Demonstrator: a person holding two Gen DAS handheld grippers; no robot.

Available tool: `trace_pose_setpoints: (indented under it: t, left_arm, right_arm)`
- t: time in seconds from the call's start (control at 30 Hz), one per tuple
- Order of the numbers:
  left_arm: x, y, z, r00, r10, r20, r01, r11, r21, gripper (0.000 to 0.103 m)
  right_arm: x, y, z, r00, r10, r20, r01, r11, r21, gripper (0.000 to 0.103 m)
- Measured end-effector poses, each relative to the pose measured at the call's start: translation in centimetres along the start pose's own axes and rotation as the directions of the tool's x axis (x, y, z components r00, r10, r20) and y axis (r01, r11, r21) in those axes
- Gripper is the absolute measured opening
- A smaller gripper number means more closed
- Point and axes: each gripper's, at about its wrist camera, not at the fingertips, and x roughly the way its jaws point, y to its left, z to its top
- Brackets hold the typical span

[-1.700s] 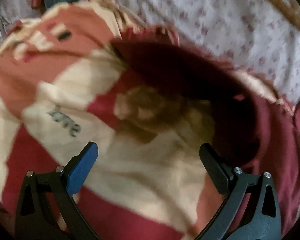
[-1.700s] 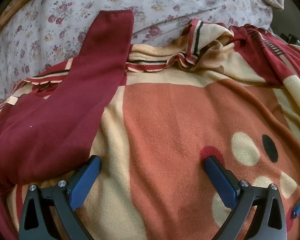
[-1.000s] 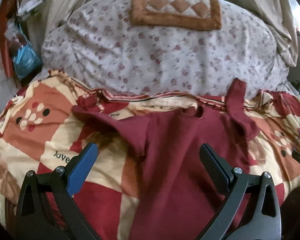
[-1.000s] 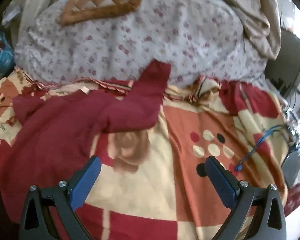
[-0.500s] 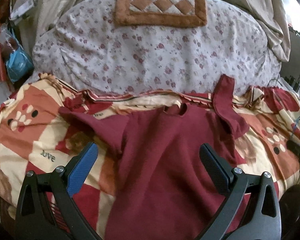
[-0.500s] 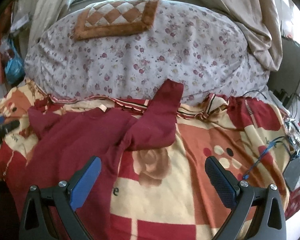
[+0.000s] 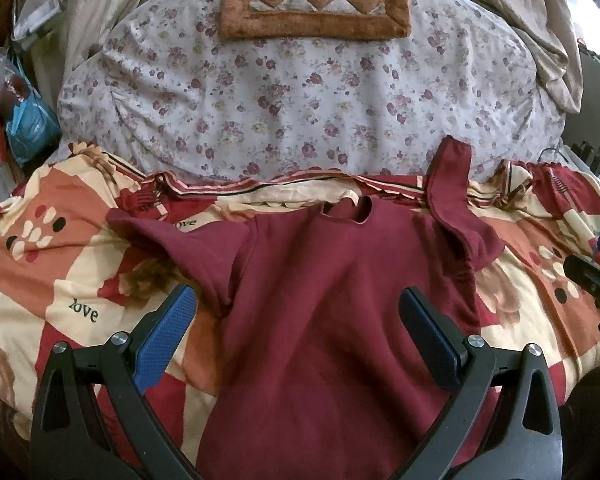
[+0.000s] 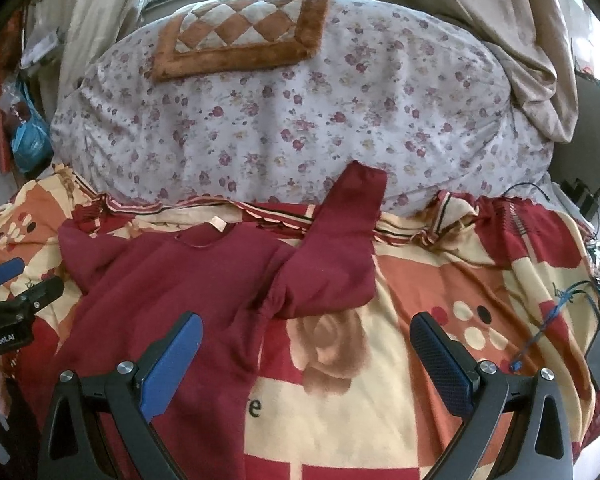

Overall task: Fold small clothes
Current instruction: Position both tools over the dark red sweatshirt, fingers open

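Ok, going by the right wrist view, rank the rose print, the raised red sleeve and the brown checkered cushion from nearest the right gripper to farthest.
From the right gripper:
1. Rose print, on the blanket between the fingers.
2. Raised red sleeve, just beyond, pointing up.
3. Brown checkered cushion, far back, upper left.

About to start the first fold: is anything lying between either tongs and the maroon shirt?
Nothing visible does. Left tongs and right tongs hang open above the maroon shirt, spread on the patterned blanket.

Patterned blanket (image 7: 60, 280) covers bed beneath tool; floral sheet (image 7: 300, 100) beyond; checkered cushion (image 7: 316, 4) farthest; blue bag (image 7: 28, 120) far left.
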Motion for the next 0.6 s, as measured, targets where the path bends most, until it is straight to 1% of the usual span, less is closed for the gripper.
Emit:
trace_pose_setpoints:
  t: [0.17, 0.3, 0.47, 0.6]
  left_arm:
    - [0.9, -0.4, 0.2, 1.000, -0.007, -0.018, 0.007, 1.000, -0.001, 0.102]
    - [1.3, -0.8, 0.4, 1.000, -0.008, -0.018, 0.009, 1.000, 0.014, 0.102]
    - [1.7, -0.7, 0.4, 1.000, 0.000, -0.013, 0.000, 1.000, 0.015, 0.102]
    - [3.0, 0.2, 0.0, 0.999, 0.016, -0.041, -0.016, 1.000, -0.001, 0.102]
  right_arm:
    - [0.2, -0.1, 0.3, 0.999, -0.025, 0.021, 0.025, 1.000, 0.005, 0.103]
    - [0.7, -0.3, 0.4, 0.999, -0.040, 0.014, 0.040, 0.999, 0.004, 0.103]
    - [1.4, -0.4, 0.6, 1.000, -0.031, 0.004, 0.031, 0.999, 0.014, 0.103]
    - [2.2, 0.1, 0.8, 1.000, 0.003, -0.006, -0.003, 1.000, 0.013, 0.103]
